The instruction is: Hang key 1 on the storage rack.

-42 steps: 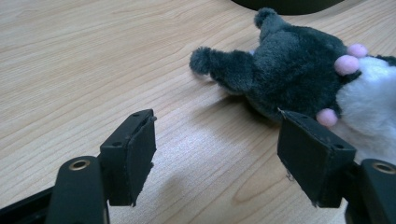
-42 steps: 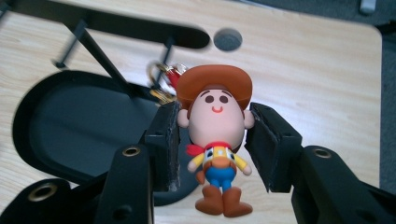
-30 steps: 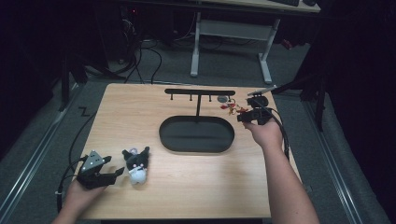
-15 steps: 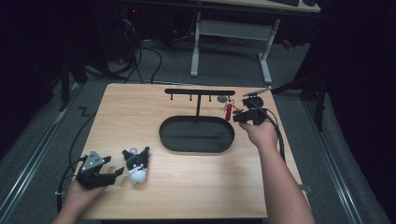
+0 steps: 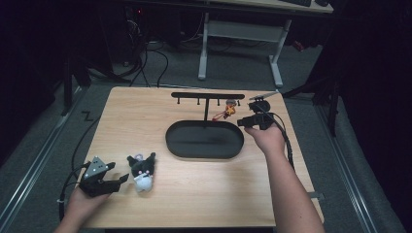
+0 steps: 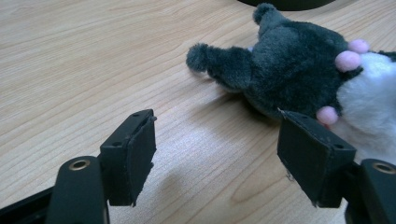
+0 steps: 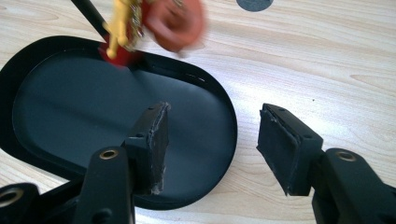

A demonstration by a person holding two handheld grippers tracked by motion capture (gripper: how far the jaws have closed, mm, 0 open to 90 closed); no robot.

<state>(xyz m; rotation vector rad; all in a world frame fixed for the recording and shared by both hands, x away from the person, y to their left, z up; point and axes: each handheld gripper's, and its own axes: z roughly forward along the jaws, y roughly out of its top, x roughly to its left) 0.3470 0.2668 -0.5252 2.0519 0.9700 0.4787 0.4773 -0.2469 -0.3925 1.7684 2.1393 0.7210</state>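
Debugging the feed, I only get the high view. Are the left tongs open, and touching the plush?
Observer: Left tongs are open; the plush toy lies just past the right-hand jaw, not between them. Whether that jaw touches it, I cannot tell.
Operator: Right tongs?
Observer: Right tongs are open too, holding nothing, over the near end of the black tray.
Operator: The red thing by the stand?
Observer: In the right gripper view the red and yellow charm hangs above the tray's far rim, blurred.

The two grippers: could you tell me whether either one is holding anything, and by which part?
Nothing is held. The left gripper and the right gripper are both open and empty.
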